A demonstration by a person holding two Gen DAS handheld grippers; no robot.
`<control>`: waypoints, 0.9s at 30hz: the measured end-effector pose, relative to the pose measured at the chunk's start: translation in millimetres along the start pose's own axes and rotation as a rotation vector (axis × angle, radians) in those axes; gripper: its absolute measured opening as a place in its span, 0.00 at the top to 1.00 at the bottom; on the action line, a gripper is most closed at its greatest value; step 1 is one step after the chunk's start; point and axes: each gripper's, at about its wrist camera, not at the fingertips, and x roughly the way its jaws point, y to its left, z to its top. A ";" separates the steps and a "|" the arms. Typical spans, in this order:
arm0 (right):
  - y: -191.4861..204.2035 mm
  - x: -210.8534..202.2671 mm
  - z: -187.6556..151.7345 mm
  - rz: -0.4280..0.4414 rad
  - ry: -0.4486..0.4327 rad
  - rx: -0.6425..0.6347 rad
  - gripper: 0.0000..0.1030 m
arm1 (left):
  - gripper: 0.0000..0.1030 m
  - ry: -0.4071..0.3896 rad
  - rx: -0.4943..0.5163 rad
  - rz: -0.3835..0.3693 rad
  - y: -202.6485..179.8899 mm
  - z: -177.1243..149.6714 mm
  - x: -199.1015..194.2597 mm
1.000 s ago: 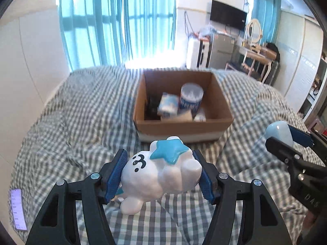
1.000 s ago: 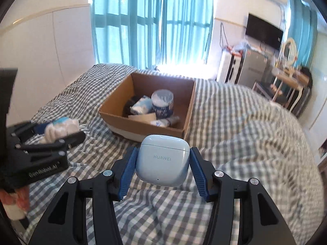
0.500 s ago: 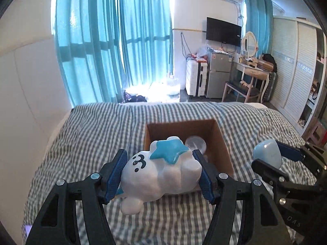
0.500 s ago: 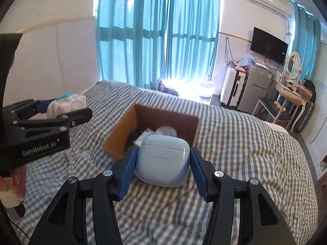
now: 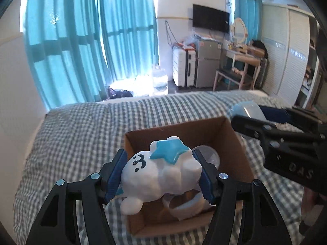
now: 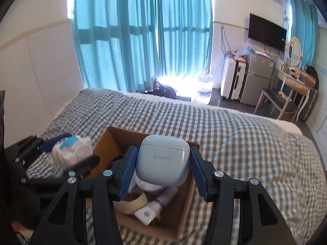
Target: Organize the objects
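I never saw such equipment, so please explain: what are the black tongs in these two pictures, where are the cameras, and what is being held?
They are two hand-held grippers; a person holds one in each hand. Each carries a wide-angle camera looking forward along its fingers, so each picture shows its own gripper at the bottom. The left gripper is shut on a white toy with a blue star. The right gripper is shut on a pale blue earbud case. Both hang over an open cardboard box on a checked bed. The box already holds several small items.
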 end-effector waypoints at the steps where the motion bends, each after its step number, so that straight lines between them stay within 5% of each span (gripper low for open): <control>1: -2.9 10.7 -1.1 0.001 0.012 0.006 0.49 | 0.36 0.008 0.005 -0.004 -0.1 -1.9 8.2; 8: -11.8 73.1 -15.0 0.000 0.068 0.023 0.49 | 0.36 0.060 0.018 -0.014 7.0 -15.1 60.4; 13: -17.6 79.2 -21.8 0.016 0.068 0.052 0.49 | 0.34 0.066 0.018 -0.027 8.7 -19.8 69.2; 15: -20.7 75.6 -21.0 0.027 0.068 0.069 0.49 | 0.34 0.059 0.013 -0.025 7.8 -20.8 67.0; 19: -22.8 53.5 -13.0 0.037 0.019 0.092 0.37 | 0.11 0.036 0.011 -0.029 4.1 -14.2 53.7; 22: -20.2 31.6 -2.0 0.015 -0.004 0.090 0.35 | 0.05 0.004 0.026 -0.027 2.4 -6.9 32.3; 27: -20.9 -20.1 18.2 0.004 -0.063 0.113 0.18 | 0.03 -0.046 0.036 0.020 4.4 12.0 -13.2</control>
